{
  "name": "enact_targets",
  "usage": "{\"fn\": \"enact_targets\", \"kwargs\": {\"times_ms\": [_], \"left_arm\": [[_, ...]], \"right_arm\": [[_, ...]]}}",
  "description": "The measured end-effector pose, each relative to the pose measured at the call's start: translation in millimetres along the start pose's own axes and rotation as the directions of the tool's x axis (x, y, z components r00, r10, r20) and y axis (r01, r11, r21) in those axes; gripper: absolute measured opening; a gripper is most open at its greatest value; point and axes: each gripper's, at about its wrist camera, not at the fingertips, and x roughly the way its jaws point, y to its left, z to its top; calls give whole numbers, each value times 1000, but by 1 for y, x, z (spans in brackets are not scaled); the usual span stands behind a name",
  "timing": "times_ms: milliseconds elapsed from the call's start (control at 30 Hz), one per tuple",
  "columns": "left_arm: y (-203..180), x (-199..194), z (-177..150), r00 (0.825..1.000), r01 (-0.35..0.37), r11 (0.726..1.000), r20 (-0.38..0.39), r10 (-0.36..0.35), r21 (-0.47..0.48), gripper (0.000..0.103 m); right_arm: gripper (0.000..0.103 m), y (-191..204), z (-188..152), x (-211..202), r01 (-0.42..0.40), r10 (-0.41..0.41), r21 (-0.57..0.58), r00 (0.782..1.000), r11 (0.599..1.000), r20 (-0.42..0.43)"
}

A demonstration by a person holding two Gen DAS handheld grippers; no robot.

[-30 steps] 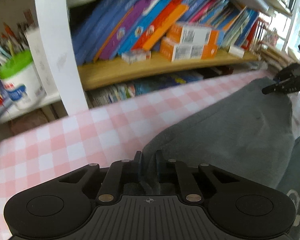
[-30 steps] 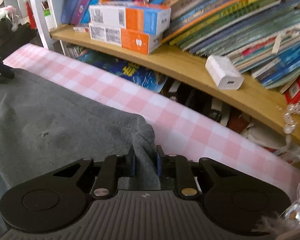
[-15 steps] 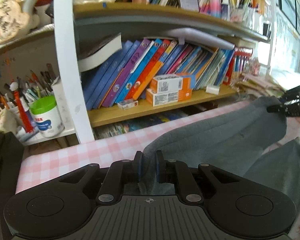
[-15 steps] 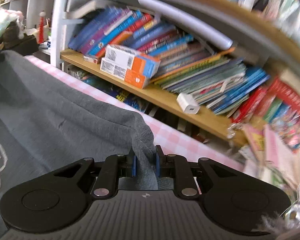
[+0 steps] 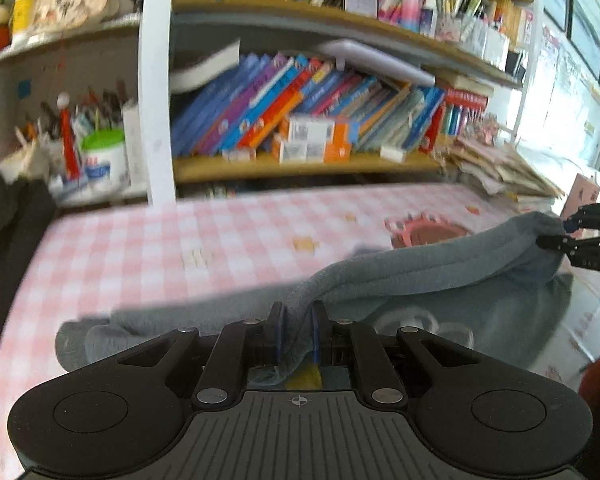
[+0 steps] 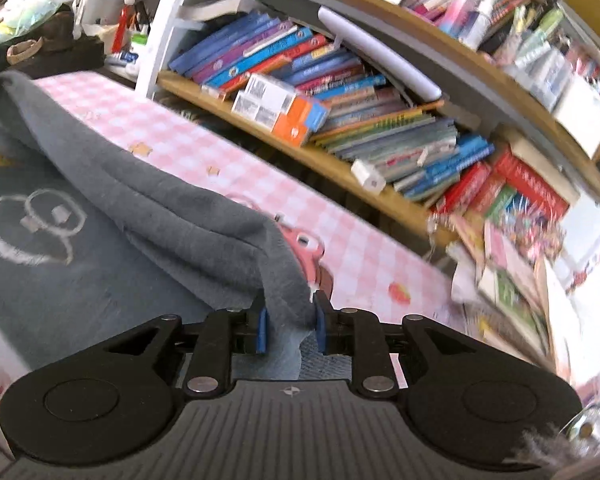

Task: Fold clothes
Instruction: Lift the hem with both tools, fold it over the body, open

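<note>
Pink-and-white checked cloth over the desk, bookshelf behind it crammed with leaning books and two orange-and-white boxes. Green-lidded tub and a cluster of pens off on a side shelf to the left.

Grey sweatshirt spread across the cloth, white outline print facing up on the flat part. One long edge lifted clear of the rest, stretched as a thick fold between both sets of tongs. Left tongs clenched on one end of that fold, fabric bunched between the blue pads. Right tongs clenched on the other end, fabric hanging in a point between the pads; also seen from the left wrist view at the far right edge, pinching the raised corner above the cloth. Lifted fold sagging slightly in the middle, lying over the flat body of the sweatshirt beneath. Pink cartoon picture on the cloth just beyond the held corner, partly hidden by the grey fabric. Loose stack of papers at the far right end of the desk.
</note>
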Motion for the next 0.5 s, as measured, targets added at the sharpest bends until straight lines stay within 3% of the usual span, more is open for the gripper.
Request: {"fn": "enact_targets", "kwargs": {"times_ms": [300, 367, 433, 500], "left_arm": [[-5, -11, -41, 997, -9, 996, -80, 2, -87, 20], [-3, -18, -45, 996, -11, 992, -87, 0, -126, 26], [0, -26, -48, 996, -16, 986, -89, 1, -168, 41], [7, -36, -50, 997, -27, 975, -78, 10, -218, 48]], "right_arm": [[45, 14, -30, -20, -39, 46, 66, 992, 997, -116], [48, 10, -34, -23, -46, 65, 130, 988, 990, -141], [53, 4, -39, -28, -50, 85, 207, 983, 977, -163], [59, -2, -43, -32, -52, 107, 282, 977, 958, -184]]}}
